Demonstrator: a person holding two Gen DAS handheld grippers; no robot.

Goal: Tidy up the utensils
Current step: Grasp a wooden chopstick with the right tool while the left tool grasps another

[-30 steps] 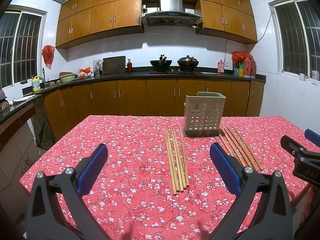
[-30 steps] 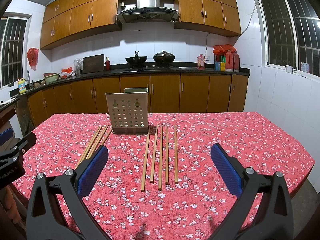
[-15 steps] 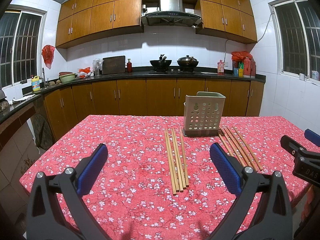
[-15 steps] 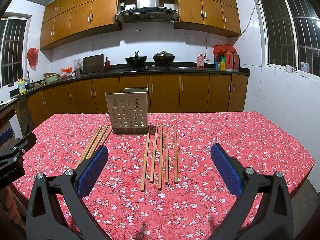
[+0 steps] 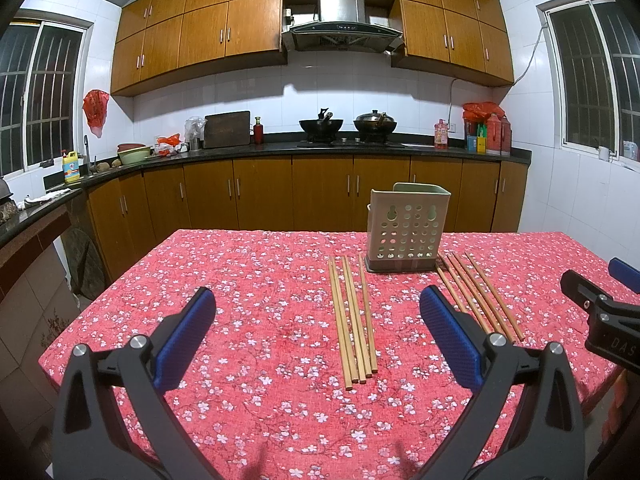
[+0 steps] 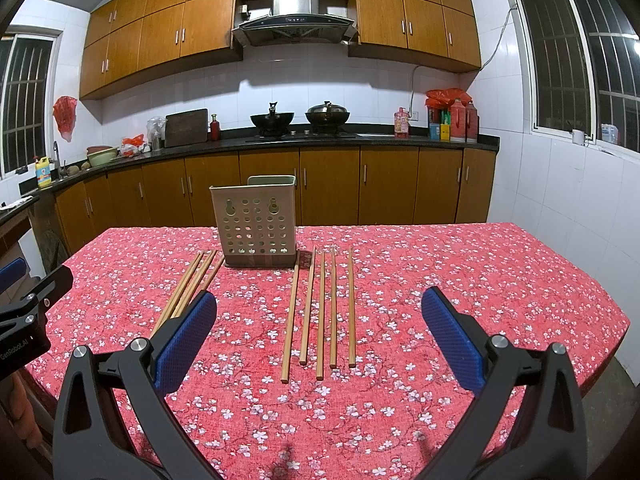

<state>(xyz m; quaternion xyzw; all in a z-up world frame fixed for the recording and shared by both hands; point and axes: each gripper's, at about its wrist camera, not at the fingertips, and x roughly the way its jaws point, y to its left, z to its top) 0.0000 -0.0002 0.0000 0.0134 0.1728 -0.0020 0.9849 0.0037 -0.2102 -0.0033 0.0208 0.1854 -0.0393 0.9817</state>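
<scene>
Left wrist view: the left gripper [image 5: 316, 336] hangs spread and empty over the table's [image 5: 248, 280] near edge; no chopsticks [image 5: 352, 316] are visibly in the holder [image 5: 406, 236] mid-table, its inside hidden.

Right wrist view: the right gripper [image 6: 318, 336], spread too, faces five more chopsticks [image 6: 320, 312]; nothing sorted yet.

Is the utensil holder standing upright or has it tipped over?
Upright. The utensil holder stands on its dark base on the table, open rim facing up.
</scene>
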